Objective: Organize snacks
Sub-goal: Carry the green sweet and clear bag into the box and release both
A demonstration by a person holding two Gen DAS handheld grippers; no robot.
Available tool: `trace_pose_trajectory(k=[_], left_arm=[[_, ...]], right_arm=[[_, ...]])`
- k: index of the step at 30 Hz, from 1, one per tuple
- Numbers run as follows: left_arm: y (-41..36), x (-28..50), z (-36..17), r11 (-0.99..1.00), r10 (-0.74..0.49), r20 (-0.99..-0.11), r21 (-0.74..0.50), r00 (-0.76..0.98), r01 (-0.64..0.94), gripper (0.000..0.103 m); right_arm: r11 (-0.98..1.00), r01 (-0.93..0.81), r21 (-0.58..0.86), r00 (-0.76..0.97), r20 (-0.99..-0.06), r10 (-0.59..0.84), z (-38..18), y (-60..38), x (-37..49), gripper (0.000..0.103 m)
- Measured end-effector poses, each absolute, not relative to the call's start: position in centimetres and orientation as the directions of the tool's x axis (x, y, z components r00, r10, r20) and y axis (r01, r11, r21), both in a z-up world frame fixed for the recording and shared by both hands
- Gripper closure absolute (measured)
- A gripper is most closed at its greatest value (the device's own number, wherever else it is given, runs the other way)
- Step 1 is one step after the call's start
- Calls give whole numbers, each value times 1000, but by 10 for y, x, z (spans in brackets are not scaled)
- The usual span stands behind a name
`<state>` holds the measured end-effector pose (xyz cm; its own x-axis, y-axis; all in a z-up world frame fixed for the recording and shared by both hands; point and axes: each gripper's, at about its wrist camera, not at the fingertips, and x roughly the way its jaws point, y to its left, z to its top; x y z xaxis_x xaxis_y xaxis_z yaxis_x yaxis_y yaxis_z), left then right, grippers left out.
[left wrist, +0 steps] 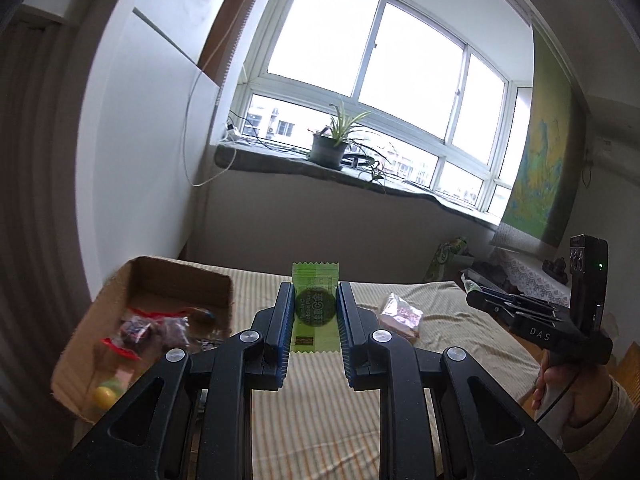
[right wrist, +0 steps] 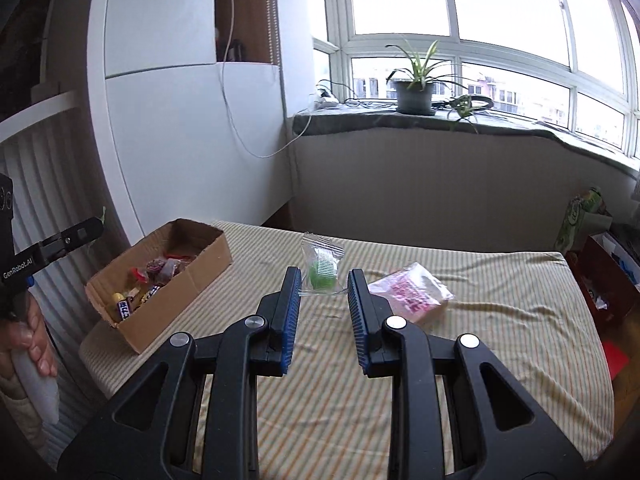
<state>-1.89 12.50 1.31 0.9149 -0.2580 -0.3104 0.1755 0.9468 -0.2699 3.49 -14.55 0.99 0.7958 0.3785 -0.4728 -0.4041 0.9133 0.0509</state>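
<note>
Green snack packet, brown cardboard box, beige-striped bedcover.

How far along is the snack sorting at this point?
Done: several wrapped snacks already lie in the open cardboard box. In hand: the left gripper holds a green flat snack packet; the right gripper holds a clear packet with green candy. Left: one pink-printed clear pack on the striped bedcover.

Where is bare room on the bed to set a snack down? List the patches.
Free: the striped bed cover right of and nearer than the pink-printed clear packet, and the strip between that packet and the open brown cardboard box. Crowded: inside the box, where wrapped snacks pile at its nearer end.
</note>
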Motion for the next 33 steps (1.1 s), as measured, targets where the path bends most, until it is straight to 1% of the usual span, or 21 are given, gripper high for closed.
trace_pose_trajectory(k=[5,11,15,21,33], left_arm=[[157,-35,6,961,-181,-313,-258,932,100,84],[196,-42,-8,961,-95,-337,-277,937,-2,84],[215,-43,-16,959,-60,-358,-280,932,-46,84],[227,-36,-23,958,-35,-384,-276,923,-78,84],[223,-11,-46,962,-48,-465,-259,884,-85,83]], right_arm=[[869,-493,32,739,-511,438,-1,-88,39,78],[791,-611,27,653,-547,524,-14,-15,45,78],[733,-679,28,595,-563,573,-21,31,49,78],[662,-749,32,534,-563,631,-25,81,54,78],[611,-791,30,495,-556,667,-27,116,86,78]])
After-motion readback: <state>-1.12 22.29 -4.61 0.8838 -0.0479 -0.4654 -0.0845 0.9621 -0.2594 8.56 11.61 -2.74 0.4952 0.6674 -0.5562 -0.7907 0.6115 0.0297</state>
